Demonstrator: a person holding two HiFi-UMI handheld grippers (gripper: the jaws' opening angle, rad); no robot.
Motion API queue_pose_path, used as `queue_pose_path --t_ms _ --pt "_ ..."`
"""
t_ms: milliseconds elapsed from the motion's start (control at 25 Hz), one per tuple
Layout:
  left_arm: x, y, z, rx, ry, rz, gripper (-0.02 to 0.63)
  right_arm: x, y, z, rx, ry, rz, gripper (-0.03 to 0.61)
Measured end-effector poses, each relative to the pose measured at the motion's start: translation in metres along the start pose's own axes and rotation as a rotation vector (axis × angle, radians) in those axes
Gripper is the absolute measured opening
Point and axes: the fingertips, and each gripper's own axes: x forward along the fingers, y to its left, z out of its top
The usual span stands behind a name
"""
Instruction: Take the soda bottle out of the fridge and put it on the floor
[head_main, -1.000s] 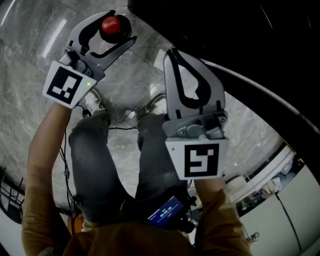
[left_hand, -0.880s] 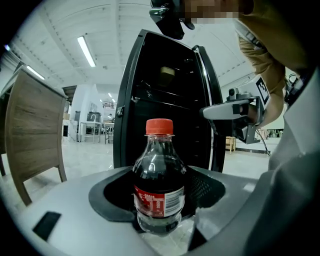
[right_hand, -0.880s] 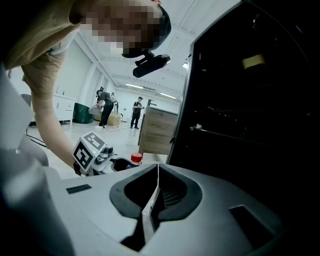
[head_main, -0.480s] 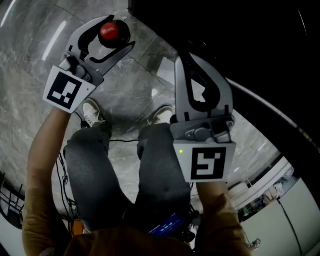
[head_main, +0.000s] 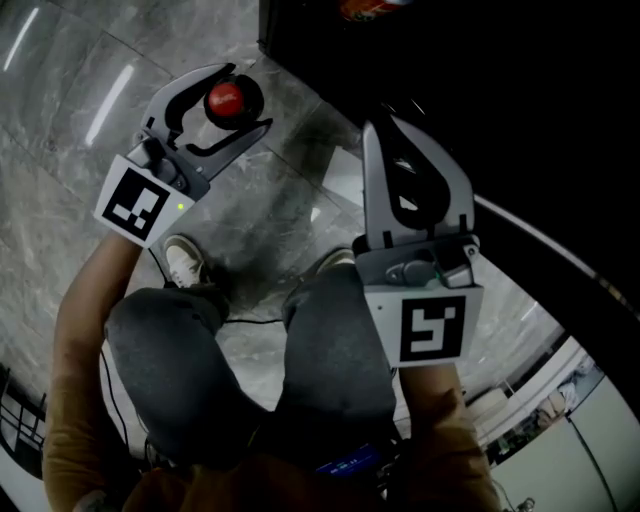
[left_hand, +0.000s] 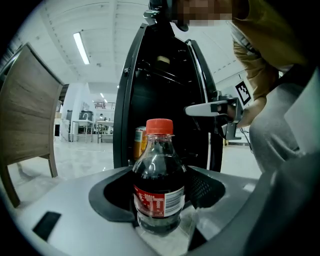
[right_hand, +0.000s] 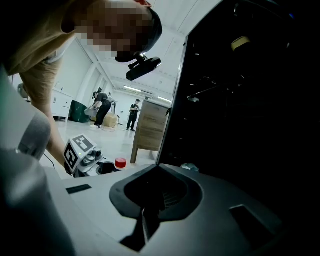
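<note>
The soda bottle (left_hand: 159, 185) is dark with a red cap (head_main: 222, 100) and a red label. It stands upright between the jaws of my left gripper (head_main: 248, 82), which is shut on its body, above the grey marble floor (head_main: 70, 150). The black fridge (left_hand: 165, 85) stands open just behind the bottle. My right gripper (head_main: 385, 128) hangs in front of the fridge's dark inside (right_hand: 250, 100), shut, with nothing between its fingers. The right gripper view shows the red cap (right_hand: 120, 163) low at the left.
A yellow can (left_hand: 140, 142) stands on a fridge shelf. A wooden panel (left_hand: 25, 115) rises at the left of the fridge. The person's knees (head_main: 330, 340) and shoes (head_main: 185, 262) are below the grippers. People stand far off in the hall (right_hand: 102, 107).
Both grippers sit a little lower and further right in the head view, the left still holding the bottle. The person's knees have come up closer and the fridge's edge shows more.
</note>
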Motion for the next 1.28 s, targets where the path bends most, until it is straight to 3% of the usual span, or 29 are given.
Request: queue_pose_path --t_ms 320,720,1280 --pt "0.017 0.011 -0.035 0.020 -0.014 -0.046 0.304 0.037 -0.005 -0.031 -0.022 -0.031 0.005 0.003" --pt "0.028 0.024 -0.083 0.009 -0.017 -0.023 0.304 0.056 0.003 -0.063 -0.046 -0.013 0.020 0.003" --pt "0.043 0.033 -0.154 -0.039 0.041 0.024 0.304 0.062 0.003 -0.075 -0.056 -0.006 0.006 0.003"
